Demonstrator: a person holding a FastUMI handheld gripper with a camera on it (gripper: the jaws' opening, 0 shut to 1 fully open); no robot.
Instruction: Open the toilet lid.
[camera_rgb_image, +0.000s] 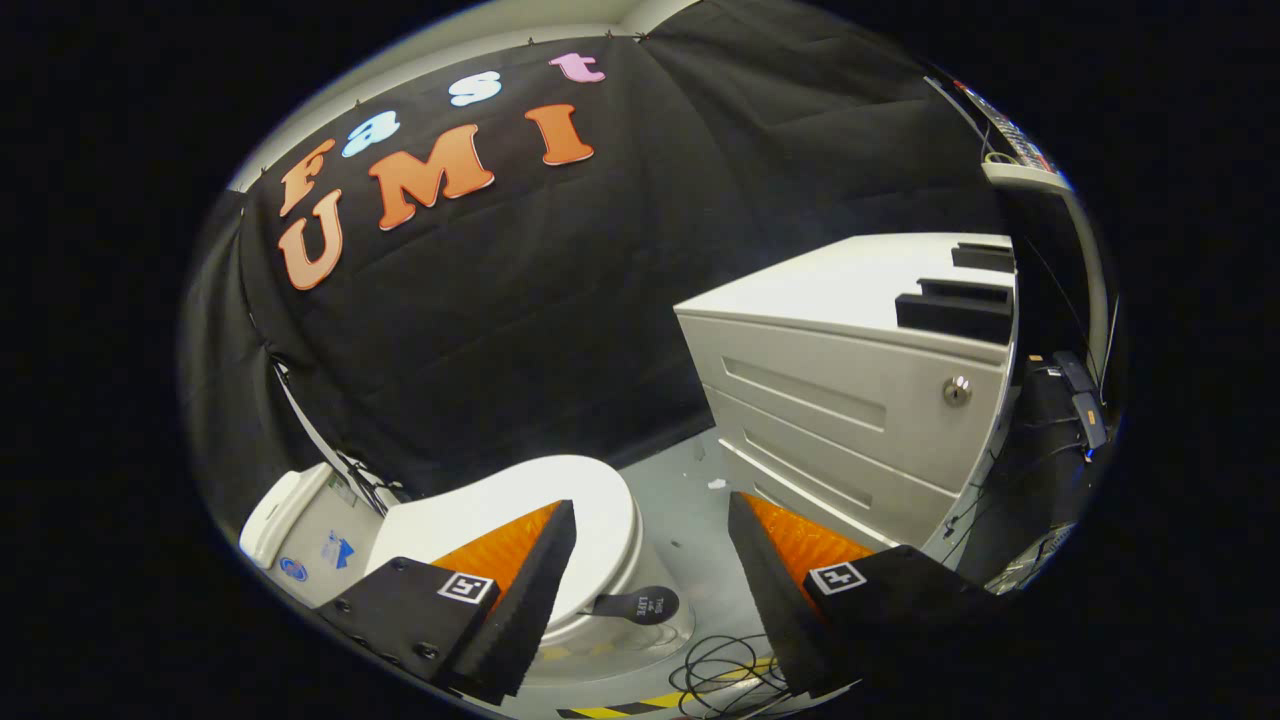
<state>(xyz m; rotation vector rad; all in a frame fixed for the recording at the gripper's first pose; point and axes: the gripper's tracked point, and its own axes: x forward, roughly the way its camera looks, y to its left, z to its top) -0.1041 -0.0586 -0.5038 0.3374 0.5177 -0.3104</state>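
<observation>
Jaws spread over closed toilet lid (560, 500), grey floor (690, 510), drawer cabinet (850, 400) beside

The toilet lid (560, 500) is plain white, and the tank (285, 515) behind it is white with small blue stickers. A dark tab (640, 604) sits at the lid's front edge. Right of the toilet, the drawer cabinet (850, 400) is pale grey with a silver lock (957, 390). The floor (680, 500) is grey, with yellow-and-black striped tape (620, 708) and black cables (725, 675) before the toilet.
</observation>
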